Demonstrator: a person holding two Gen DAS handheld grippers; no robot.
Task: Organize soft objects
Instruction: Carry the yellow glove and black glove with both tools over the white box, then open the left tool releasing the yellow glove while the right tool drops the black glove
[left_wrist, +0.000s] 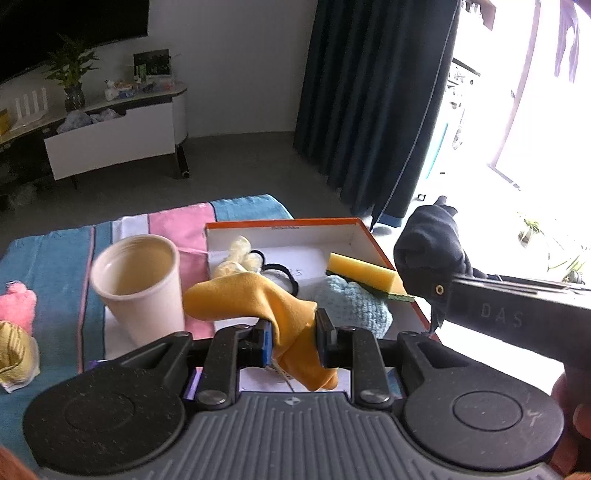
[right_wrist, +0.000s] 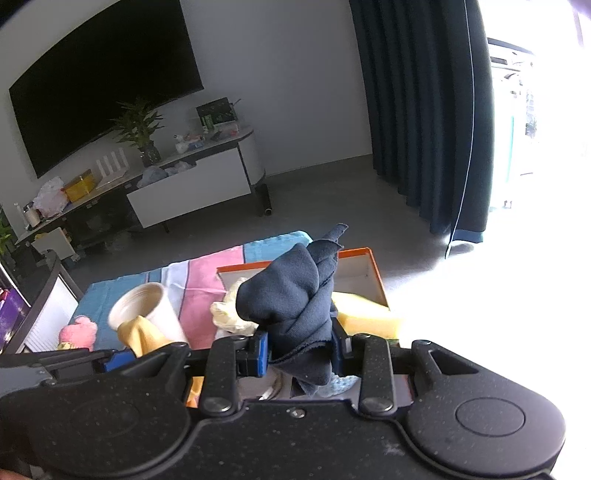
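Left gripper (left_wrist: 294, 341) clamps a crumpled yellow cloth (left_wrist: 258, 295); right gripper (right_wrist: 301, 350) clamps a bunched navy fabric (right_wrist: 295, 299). Either loose tail may snag the orange-rimmed cardboard box (left_wrist: 280, 223), whose near edge is hidden.

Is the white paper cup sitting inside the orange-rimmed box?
No, the white paper cup stands outside the orange-rimmed box, to its left on the striped pink and blue towel.

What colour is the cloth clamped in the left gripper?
Mustard yellow cloth, plain with no pattern; clearest in the left wrist view.
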